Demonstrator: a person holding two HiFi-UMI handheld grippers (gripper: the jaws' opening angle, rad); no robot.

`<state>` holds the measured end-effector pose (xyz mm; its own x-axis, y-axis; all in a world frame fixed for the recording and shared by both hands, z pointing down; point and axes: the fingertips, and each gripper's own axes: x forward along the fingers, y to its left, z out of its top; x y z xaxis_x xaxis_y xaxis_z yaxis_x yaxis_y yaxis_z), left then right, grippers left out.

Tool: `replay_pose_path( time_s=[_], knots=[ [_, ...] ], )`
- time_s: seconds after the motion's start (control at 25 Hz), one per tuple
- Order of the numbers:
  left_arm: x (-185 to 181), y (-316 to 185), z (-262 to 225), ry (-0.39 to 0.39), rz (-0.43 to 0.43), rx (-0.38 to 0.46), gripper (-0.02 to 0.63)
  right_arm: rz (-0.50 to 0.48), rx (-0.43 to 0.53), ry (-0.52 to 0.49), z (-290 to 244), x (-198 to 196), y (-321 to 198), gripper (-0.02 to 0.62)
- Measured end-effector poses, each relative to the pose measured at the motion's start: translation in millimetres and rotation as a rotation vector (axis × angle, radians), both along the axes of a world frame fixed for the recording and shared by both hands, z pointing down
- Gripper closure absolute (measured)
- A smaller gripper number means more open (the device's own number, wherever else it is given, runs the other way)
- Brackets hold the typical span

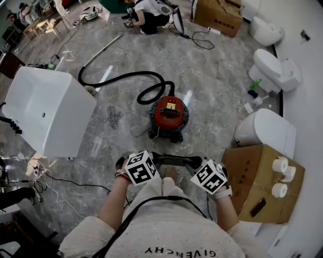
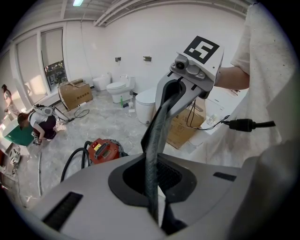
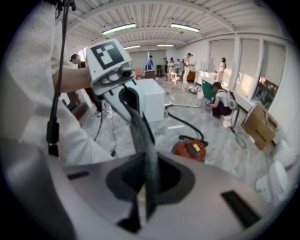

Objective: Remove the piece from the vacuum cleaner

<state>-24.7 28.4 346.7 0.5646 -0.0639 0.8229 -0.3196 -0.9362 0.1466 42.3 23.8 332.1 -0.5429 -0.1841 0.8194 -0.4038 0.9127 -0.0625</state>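
- Head view, writing: the person's pale shirt (image 1: 171, 229) carries "GIVENCHY", seen upside-down. The red vacuum cleaner (image 1: 169, 113) has a yellow label on its top, and the far cardboard box (image 1: 219, 17) has dark print. Both are too small to read.
- The left hand-held gripper (image 1: 151, 161) and the right hand-held gripper (image 1: 199, 165) each have their jaws narrowed onto one end of a dark grey curved piece (image 1: 174, 160). They hold it between them, just in front of the person's body.
- Each gripper view shows the piece as a thin dark strip running from its own jaws up to the other gripper.
- The piece is well apart from the vacuum cleaner, which stands on the marble floor (image 1: 212, 85) ahead. Its black hose (image 1: 126, 75) loops away to the upper left.
- At the left stands a large white tub (image 1: 48, 111), with cables (image 1: 115, 117) lying between it and the vacuum.
- At the right an open cardboard box (image 1: 252, 176) stands near the right hand-held gripper and bears three toilet-paper rolls (image 1: 280, 176). Toilets (image 1: 270, 70) line the wall beyond it.
- A person crouches (image 1: 151, 12) at the far end.
- Bare floor lies between the vacuum and the held piece, bounded by the tub on one side and the box on the other.
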Motion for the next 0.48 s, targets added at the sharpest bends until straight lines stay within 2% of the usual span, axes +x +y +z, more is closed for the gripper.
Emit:
replay_pose_path(
  time_s=[0.48],
  knots=[
    [-6.3, 3.2, 2.4, 0.005, -0.008, -0.028, 0.571, -0.007, 0.0, 0.003, 2.8, -6.4, 0.6, 0.56]
  ],
)
